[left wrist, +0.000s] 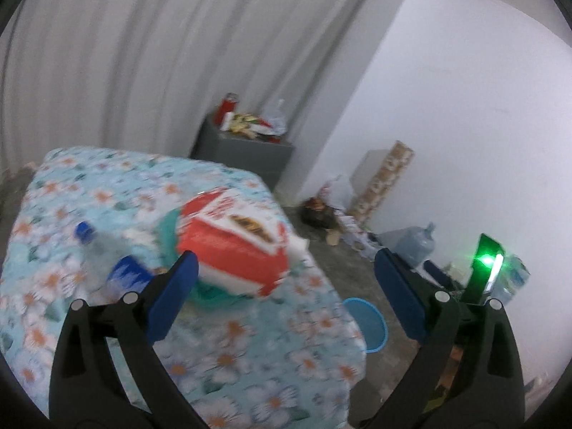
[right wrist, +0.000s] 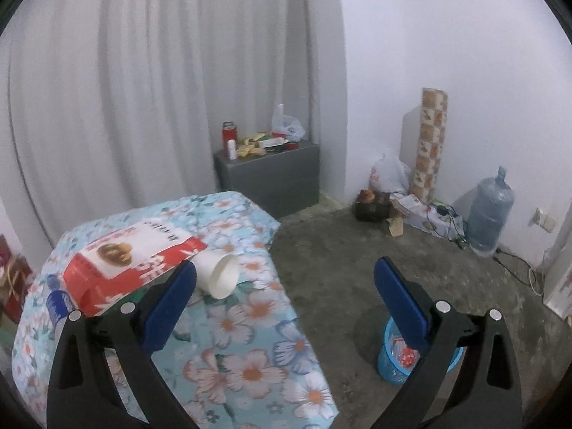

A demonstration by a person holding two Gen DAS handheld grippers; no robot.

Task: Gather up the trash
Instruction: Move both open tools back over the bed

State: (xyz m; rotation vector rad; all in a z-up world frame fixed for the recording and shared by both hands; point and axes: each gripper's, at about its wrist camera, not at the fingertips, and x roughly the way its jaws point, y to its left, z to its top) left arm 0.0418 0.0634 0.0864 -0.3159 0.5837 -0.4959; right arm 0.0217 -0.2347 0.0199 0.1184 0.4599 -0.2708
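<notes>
Red-and-white carton, left wrist view: the carton (left wrist: 232,246) lies blurred on the floral-clothed surface (left wrist: 250,357), over something teal, beside a clear bottle (left wrist: 103,250) with a blue cap.
Handling, judged: thin cardboard, light and probably empty, stiff along the edges but easily crushed; best pinched across a narrow side.
Left tongs (left wrist: 286,295): jaws wide apart, nothing between them, touching nothing.
Bin: a blue bin (left wrist: 370,325) stands on the floor just past the surface's edge.
Right wrist view, carton (right wrist: 132,268): sharper here, tilted, with a white paper cup (right wrist: 221,273) on its side against it.
Cup, judged: very light, soft-walled, rolls easily; grip at the rim.
Right tongs (right wrist: 284,300): jaws spread wide, empty.
Bin (right wrist: 393,366): already holds wrappers.
</notes>
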